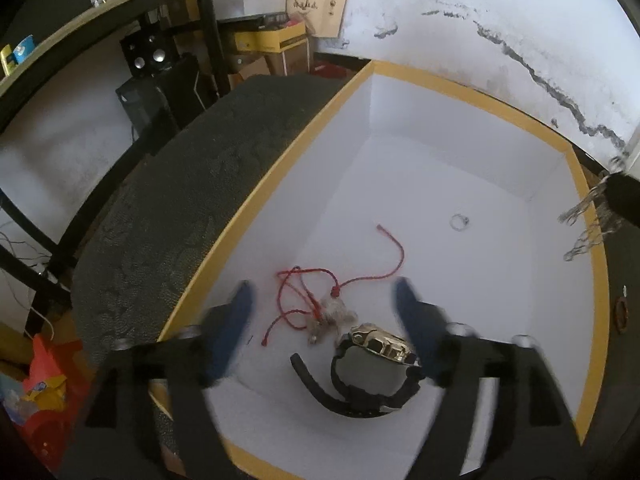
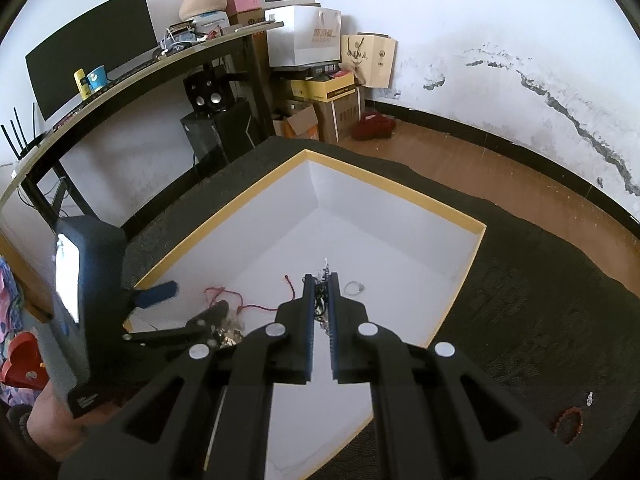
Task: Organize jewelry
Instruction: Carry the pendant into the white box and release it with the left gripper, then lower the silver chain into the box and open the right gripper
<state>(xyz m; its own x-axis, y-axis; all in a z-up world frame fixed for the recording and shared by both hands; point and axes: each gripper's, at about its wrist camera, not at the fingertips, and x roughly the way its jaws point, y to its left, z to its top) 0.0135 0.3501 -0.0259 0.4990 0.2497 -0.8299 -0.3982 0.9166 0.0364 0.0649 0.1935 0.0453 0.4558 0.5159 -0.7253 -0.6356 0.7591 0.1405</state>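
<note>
My left gripper [image 1: 324, 312] shows blurred, and its jaws hide part of the watch [image 1: 372, 364]. At three o'clock the chain [image 1: 584, 228] smears; the ring [image 1: 459, 223] is too small to read.

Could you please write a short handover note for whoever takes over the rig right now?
Left hand-held gripper: open, empty, over the box.
Right hand-held gripper: shut on a silver chain, above the box.
Done: watch, red cord and ring lie in the box.
Left: release the chain into the box; a reddish bracelet and a small pale item remain on the dark cloth outside.
</note>
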